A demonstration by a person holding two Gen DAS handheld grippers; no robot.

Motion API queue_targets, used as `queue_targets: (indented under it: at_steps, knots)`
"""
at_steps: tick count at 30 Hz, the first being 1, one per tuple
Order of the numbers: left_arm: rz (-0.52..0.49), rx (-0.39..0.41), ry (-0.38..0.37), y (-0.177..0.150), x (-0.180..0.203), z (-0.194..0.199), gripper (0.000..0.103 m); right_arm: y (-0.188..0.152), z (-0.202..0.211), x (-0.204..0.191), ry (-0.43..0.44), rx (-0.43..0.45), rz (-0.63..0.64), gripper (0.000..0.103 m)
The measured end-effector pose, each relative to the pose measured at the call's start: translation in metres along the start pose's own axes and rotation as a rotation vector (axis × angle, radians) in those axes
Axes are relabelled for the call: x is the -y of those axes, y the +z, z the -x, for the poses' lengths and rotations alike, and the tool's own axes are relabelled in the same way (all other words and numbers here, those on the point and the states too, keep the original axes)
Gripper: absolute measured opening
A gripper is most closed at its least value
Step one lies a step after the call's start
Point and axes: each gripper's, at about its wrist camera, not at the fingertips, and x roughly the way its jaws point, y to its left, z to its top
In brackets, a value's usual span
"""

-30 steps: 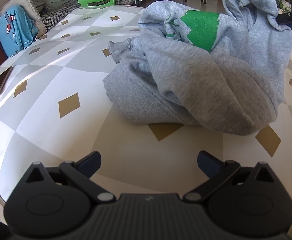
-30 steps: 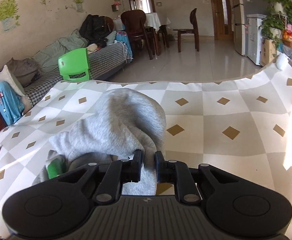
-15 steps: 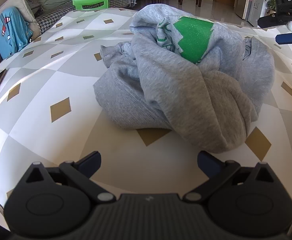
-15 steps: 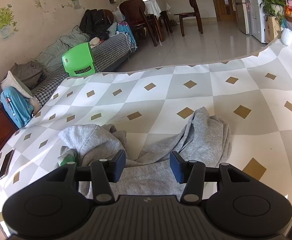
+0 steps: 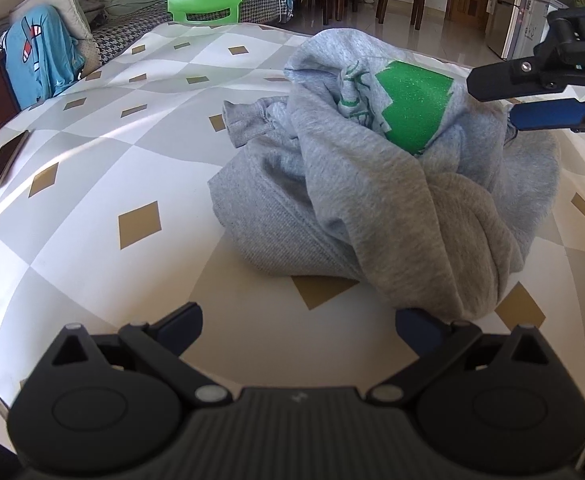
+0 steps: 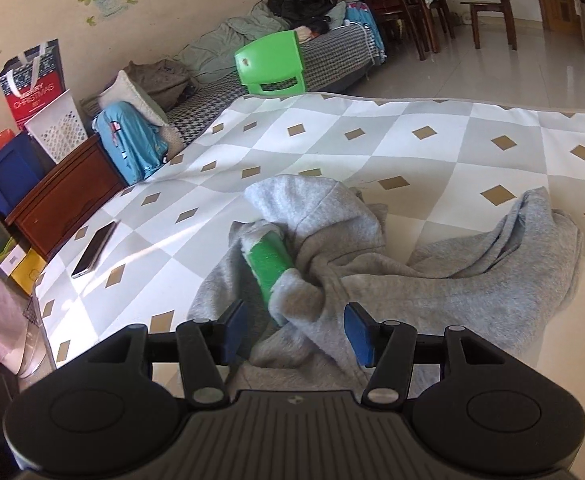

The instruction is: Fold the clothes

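Observation:
A grey hoodie with a green print lies crumpled in a heap on the checked tablecloth. My left gripper stands open just before the heap's near edge, its right fingertip close to the cloth. My right gripper hovers at the heap's far right, above the print. In the right wrist view the right gripper has its jaws opening. A bunched fold of the hoodie beside the print lies between them, and the pads stand clear of it.
A phone lies near the table's left edge, also seen in the right wrist view as the phone. A green chair, a sofa with clothes and a wooden cabinet stand beyond the table.
The right gripper opened and let go of the raised hoodie, which sank into a heap. That gripper then swung over the heap and tipped downward. The left gripper stayed put.

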Motion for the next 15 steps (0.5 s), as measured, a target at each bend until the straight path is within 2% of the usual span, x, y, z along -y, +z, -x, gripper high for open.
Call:
queue_targets:
  at_steps: [5,12,15]
  knots:
    - [0.024,-0.038,-0.006,-0.002,-0.005,-0.005,0.103,-0.005,-0.010,-0.025,0.088,-0.024,0.073,0.053]
    - [0.027,-0.050,-0.020,-0.005,-0.009,-0.005,0.103,-0.005,-0.041,-0.043,0.091,-0.069,0.101,0.054]
    - [0.036,-0.058,-0.019,-0.006,-0.012,-0.005,0.103,-0.005,-0.054,-0.046,0.088,-0.080,0.101,0.058]
